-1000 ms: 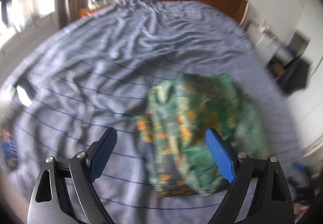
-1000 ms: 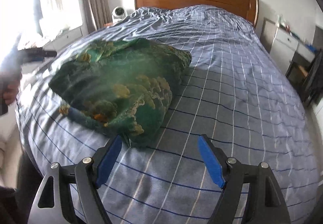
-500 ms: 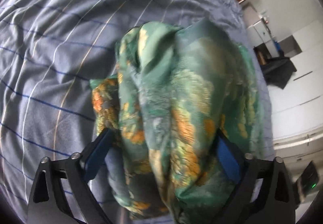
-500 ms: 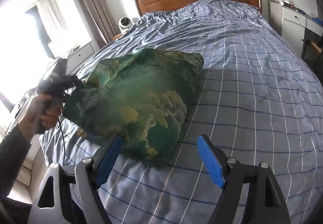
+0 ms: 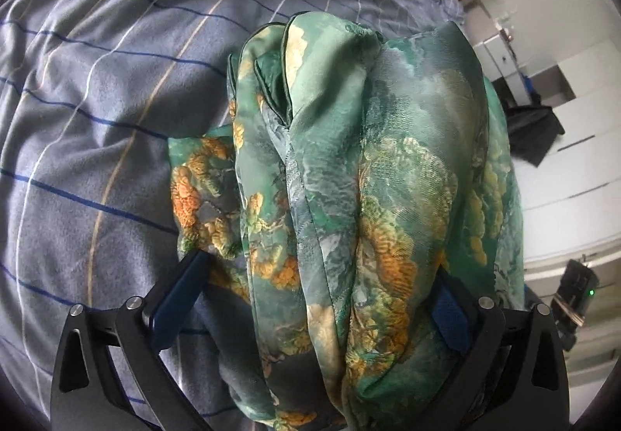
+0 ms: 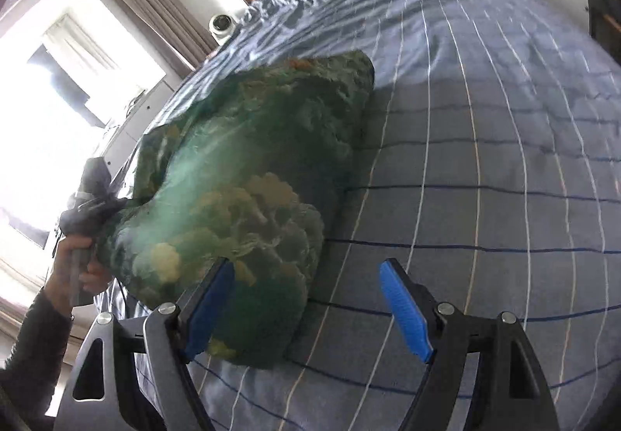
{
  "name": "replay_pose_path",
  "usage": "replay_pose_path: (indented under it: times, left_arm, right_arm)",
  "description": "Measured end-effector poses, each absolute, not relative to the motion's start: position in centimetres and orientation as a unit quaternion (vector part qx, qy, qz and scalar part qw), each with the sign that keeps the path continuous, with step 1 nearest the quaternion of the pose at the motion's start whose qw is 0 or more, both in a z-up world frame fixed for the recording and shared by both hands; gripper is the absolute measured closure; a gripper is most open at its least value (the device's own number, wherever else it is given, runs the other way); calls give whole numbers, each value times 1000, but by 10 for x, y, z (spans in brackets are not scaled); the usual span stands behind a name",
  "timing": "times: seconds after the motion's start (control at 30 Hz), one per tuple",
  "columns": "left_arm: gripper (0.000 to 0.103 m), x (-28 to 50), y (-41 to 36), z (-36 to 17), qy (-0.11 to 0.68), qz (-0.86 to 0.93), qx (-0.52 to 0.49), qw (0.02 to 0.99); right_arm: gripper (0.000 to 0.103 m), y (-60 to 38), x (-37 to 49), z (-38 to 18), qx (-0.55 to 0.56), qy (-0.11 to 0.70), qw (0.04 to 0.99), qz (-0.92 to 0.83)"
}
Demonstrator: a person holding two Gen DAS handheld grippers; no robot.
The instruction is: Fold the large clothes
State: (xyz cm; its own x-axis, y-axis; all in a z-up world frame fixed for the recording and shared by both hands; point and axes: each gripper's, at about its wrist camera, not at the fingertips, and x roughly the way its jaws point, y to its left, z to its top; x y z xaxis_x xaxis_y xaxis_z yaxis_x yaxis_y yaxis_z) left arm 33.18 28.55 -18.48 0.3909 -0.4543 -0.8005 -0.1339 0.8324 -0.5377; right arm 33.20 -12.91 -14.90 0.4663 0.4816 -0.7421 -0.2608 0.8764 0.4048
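Folding is barely starting: the green garment (image 5: 349, 198) is lying bunched on the bed (image 5: 97, 120), left gripper (image 5: 318, 307) gaping around it, right gripper (image 6: 306, 310) apart at its five o'clock edge

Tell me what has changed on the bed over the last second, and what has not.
The left gripper has come down from above the bed onto the green patterned garment; its open jaws now straddle the bundle, without a visible clamp. The right gripper has moved in at the bundle's near end, one finger against the cloth, jaws as wide as before. The garment lies bundled in the same place on the striped bedspread.
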Motion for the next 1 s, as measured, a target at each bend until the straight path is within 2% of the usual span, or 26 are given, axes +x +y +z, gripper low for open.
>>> replay_pose_path:
  times: [0.4, 0.53, 0.57, 0.6, 0.73, 0.8, 0.83, 0.87, 0.93, 1.0]
  left_arm:
    - [0, 344, 293, -198, 537, -145, -297, 776]
    - [0, 344, 293, -198, 530, -144, -298, 781]
    - [0, 344, 293, -198, 526, -142, -300, 783]
    - [0, 344, 294, -199, 524, -139, -301, 784]
    - [0, 332, 289, -197, 524, -120, -304, 786]
    - [16, 328, 278, -187, 519, -113, -288, 797]
    - [31, 326, 269, -179, 512, -113, -274, 806]
    - [42, 324, 264, -172, 510, -108, -258, 813]
    - [53, 317, 254, -157, 507, -103, -226, 826]
    - [58, 310, 251, -143, 498, -100, -217, 833]
  right_arm:
    - [24, -124, 355, -170, 163, 486, 816, 266]
    - [24, -119, 385, -190, 245, 494, 776, 305]
    - [20, -116, 392, -195, 268, 499, 761, 317]
    - [11, -112, 399, -200, 282, 506, 750, 319]
    - [12, -83, 408, -194, 209, 511, 781, 290]
    - [15, -70, 402, -181, 157, 502, 803, 280]
    - [18, -61, 394, -171, 115, 490, 819, 275]
    - [21, -54, 388, -163, 82, 479, 830, 273]
    - [28, -40, 372, -148, 29, 452, 848, 275]
    - [31, -33, 358, -135, 5, 426, 860, 281]
